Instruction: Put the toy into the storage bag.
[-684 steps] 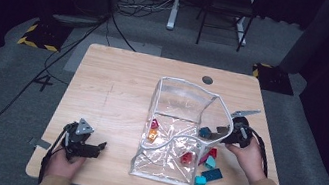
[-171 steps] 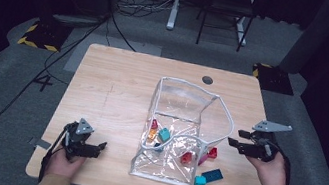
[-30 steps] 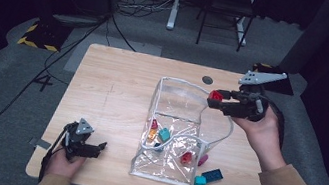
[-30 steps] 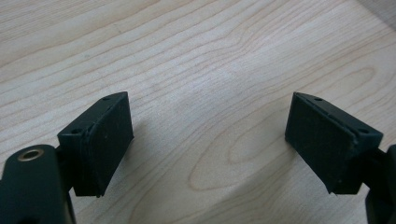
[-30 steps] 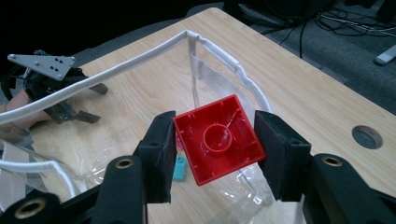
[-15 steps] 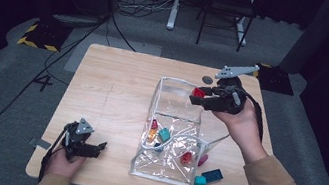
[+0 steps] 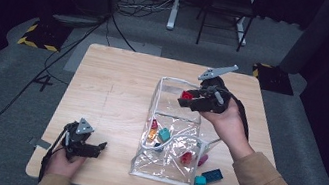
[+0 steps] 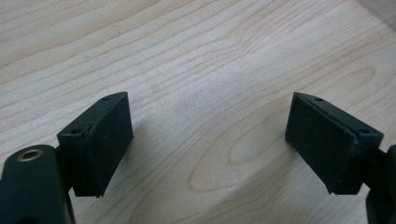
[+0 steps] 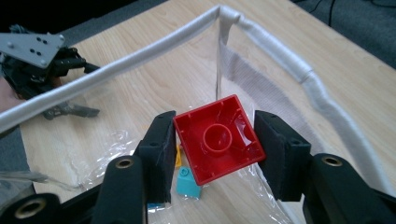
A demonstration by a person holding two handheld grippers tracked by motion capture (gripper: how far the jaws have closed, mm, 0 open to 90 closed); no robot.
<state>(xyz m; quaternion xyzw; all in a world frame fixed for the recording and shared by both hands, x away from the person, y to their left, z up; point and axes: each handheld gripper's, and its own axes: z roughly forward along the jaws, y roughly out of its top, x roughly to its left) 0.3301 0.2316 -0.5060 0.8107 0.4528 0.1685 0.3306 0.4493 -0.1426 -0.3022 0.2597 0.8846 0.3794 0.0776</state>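
From the high view, the right gripper (image 7: 182, 99) pinches a red block (image 7: 186, 95) above the clear bag (image 7: 164, 171), near the table's (image 7: 113, 84) far right edge. In the left gripper view, the left gripper (image 8: 208, 140) is spread wide over bare wood by the near left corner. In the right gripper view, the block (image 9: 217, 137) sits tight between both jaws, over the bag's white rim (image 9: 140, 63).

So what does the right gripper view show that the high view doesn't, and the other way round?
The right gripper view alone shows the hollow underside, with its round tube, of the red plastic brick held in the right claw. The high view alone shows the dark teal plastic brick lying on the wooden table outside the clear plastic bag. Both show the bag's white rim, the loose bricks inside, and the left claw resting apart.
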